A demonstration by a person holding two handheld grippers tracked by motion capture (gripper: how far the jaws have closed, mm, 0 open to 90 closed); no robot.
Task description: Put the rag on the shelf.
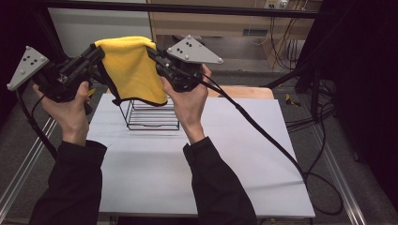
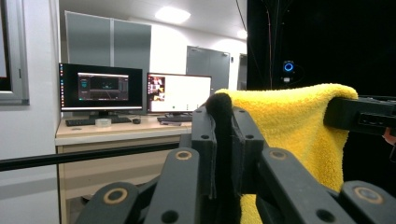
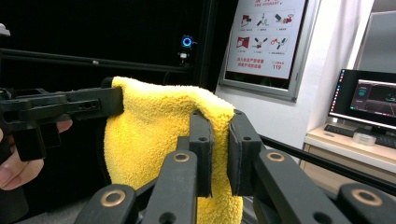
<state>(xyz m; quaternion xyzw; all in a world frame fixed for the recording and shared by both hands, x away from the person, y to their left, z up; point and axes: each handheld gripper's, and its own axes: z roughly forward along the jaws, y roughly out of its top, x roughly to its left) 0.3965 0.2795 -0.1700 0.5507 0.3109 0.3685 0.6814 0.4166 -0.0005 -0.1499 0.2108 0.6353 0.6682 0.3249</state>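
A fluffy yellow towel (image 1: 131, 65) hangs in the air between my two grippers, above a black wire rack (image 1: 150, 115) on the white table. My left gripper (image 1: 97, 51) is shut on the towel's left top corner; in the left gripper view its jaws pinch the towel's dark edge (image 2: 223, 140) and the yellow towel (image 2: 289, 121) spreads to the right. My right gripper (image 1: 154, 52) is shut on the right top corner; in the right gripper view the towel (image 3: 154, 135) drapes down from between the jaws. The towel's lower edge hides the rack's top.
The white table (image 1: 234, 154) carries the rack near its far side. A wooden desk (image 2: 116, 128) with monitors stands behind. Cables (image 1: 263, 136) trail from the right gripper across the table's right part. Metal rails run along both sides on the floor.
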